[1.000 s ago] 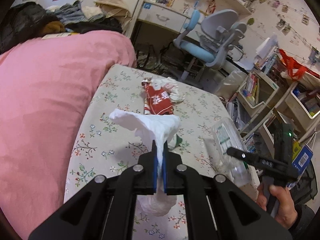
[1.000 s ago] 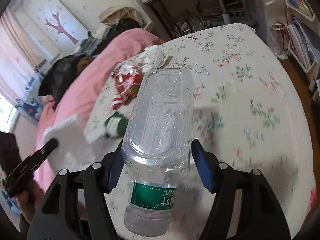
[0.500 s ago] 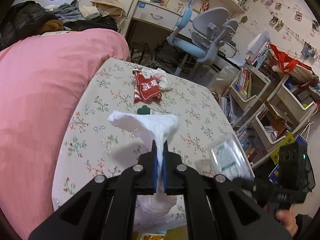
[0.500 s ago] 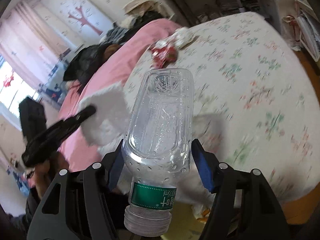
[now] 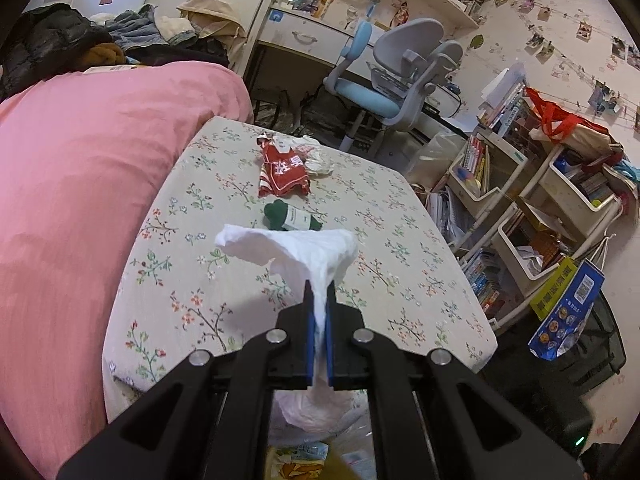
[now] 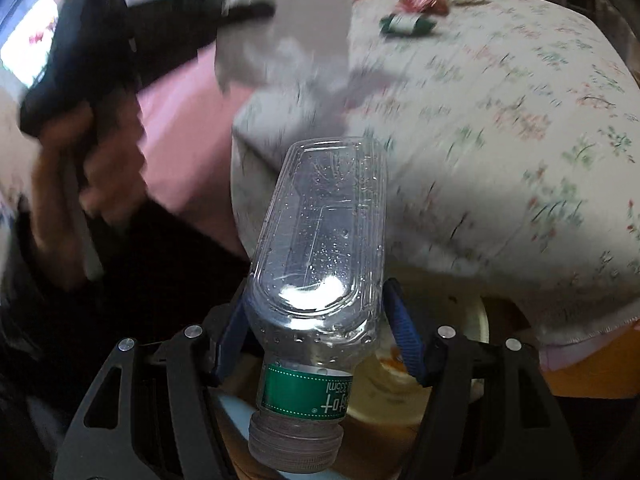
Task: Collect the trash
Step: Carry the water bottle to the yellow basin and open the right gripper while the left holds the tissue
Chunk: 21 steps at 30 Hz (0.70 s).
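Both grippers are loaded: left gripper (image 5: pixel 317 312) pinches a tissue (image 5: pixel 296 248), right gripper (image 6: pixel 316 312) clamps a bottle (image 6: pixel 320 232) off the table (image 5: pixel 400 280) edge. Best to release each only once over the bin. Left view alone shows wrappers (image 5: pixel 284 172) remaining; right view shows a hand (image 6: pixel 64 184)

A cream bedsheet (image 5: pixel 400 248) sprigged with small red-and-green flowers, a plain pink quilt (image 5: pixel 80 184), a white crumpled tissue (image 5: pixel 296 248), a clear plastic bottle (image 6: pixel 320 240) banded green.
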{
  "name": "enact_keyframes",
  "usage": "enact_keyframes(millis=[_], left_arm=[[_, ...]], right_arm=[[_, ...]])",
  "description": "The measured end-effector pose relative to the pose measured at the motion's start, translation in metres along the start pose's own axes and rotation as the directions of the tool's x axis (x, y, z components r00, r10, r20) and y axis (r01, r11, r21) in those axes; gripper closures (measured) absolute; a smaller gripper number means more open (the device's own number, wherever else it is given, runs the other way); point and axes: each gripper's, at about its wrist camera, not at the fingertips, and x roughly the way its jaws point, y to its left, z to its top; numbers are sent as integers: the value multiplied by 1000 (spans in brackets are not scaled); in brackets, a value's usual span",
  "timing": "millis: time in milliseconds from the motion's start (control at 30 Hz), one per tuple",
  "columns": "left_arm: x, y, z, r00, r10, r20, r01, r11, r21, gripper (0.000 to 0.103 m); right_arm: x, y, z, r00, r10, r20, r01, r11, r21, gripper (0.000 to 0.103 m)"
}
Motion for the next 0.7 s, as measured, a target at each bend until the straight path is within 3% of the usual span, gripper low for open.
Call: enact_keyframes(millis=[167, 300, 567, 700], left_arm=[[-10, -6, -13, 1000, -9, -6, 9, 1000, 11, 98], [-14, -8, -22, 1000, -10, -19, 11, 1000, 16, 98], [-18, -16, -39, 999, -12, -52, 14, 999, 40, 98], [-21, -21, -48, 997, -17, -70, 21, 998, 55, 98]], right_arm=[[18, 10, -14, 992, -92, -89, 86, 994, -60, 40], [27, 2, -18, 980, -141, -138, 139, 990, -25, 38], [-12, -18, -3, 993, -115, 35, 111, 989, 102, 30], [-32, -39, 13, 984, -112, 136, 89, 982, 164, 27]])
